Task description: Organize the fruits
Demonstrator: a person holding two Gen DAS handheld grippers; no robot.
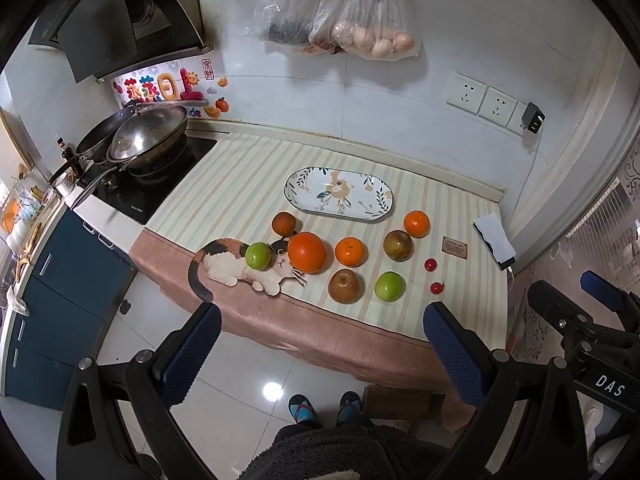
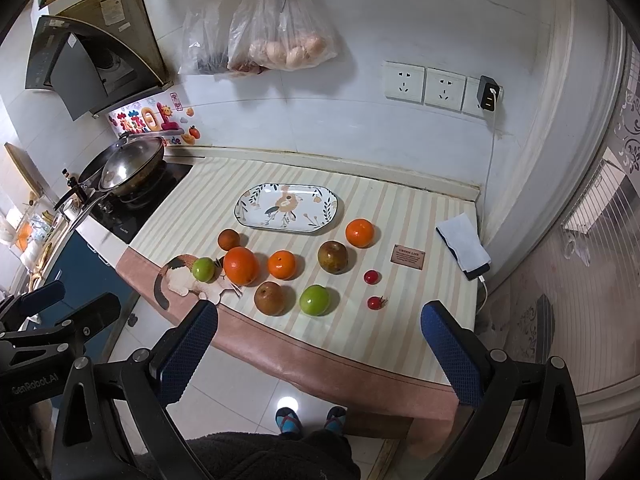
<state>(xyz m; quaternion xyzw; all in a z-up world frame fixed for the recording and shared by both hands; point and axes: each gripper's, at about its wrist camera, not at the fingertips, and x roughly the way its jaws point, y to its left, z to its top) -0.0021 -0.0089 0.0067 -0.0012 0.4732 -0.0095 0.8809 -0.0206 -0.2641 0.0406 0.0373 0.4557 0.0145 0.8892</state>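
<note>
Several fruits lie on the striped cloth: a large orange [image 1: 307, 252] [image 2: 241, 265], two smaller oranges [image 1: 351, 251] [image 1: 416, 223], two green apples [image 1: 258, 256] [image 1: 389, 286], brownish fruits [image 1: 345, 286] [image 1: 397, 245] [image 1: 284, 223] and two cherry tomatoes [image 1: 430, 264] [image 1: 437, 288]. An oval floral plate [image 1: 308, 200] [image 2: 256, 216] sits empty behind them. My left gripper [image 1: 322, 316] and right gripper [image 2: 320, 316] are both open and empty, held above the counter's front edge, short of the fruit.
A stove with a wok [image 1: 150, 136] stands at the left. A phone on a cable [image 1: 494, 240] lies at the counter's right edge. Plastic bags [image 1: 360, 12] hang on the wall. The right gripper shows at the right of the left wrist view [image 1: 588, 320].
</note>
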